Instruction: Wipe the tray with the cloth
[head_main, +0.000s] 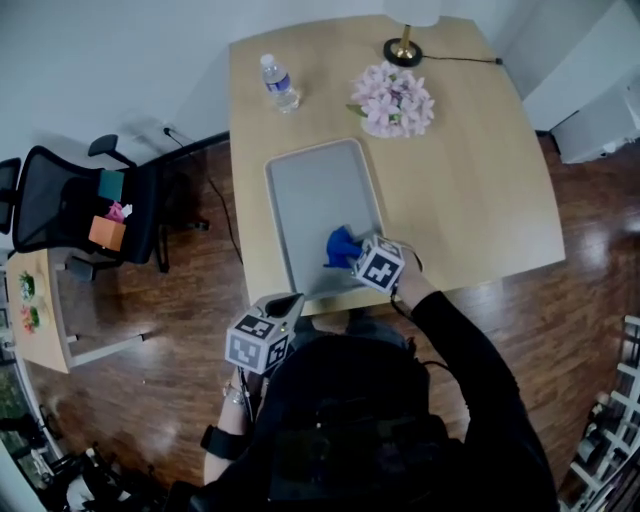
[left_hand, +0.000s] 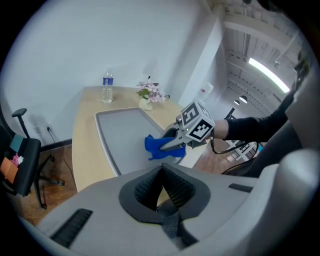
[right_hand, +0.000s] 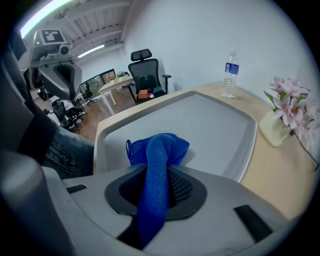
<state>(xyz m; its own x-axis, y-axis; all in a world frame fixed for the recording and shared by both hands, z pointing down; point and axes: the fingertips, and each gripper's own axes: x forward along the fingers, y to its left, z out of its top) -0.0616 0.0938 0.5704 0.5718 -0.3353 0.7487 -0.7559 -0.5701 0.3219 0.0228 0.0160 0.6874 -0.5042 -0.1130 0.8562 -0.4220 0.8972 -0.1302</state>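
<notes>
Right gripper view, right claw (right_hand: 156, 176) pinching blue cloth (right_hand: 159, 147), bunched over grey tray (right_hand: 215, 120) just ahead

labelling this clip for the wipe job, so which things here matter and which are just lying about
In the job:
- tray
- blue cloth, clamped in the right claw at the tray's near end

Lying about:
- water bottle
- pink flowers
- lamp base
- office chair
- left claw, shut and empty

the lamp (head_main: 403, 50) runs off the top edge and print on the bottle (head_main: 280, 83) is illegible.
</notes>
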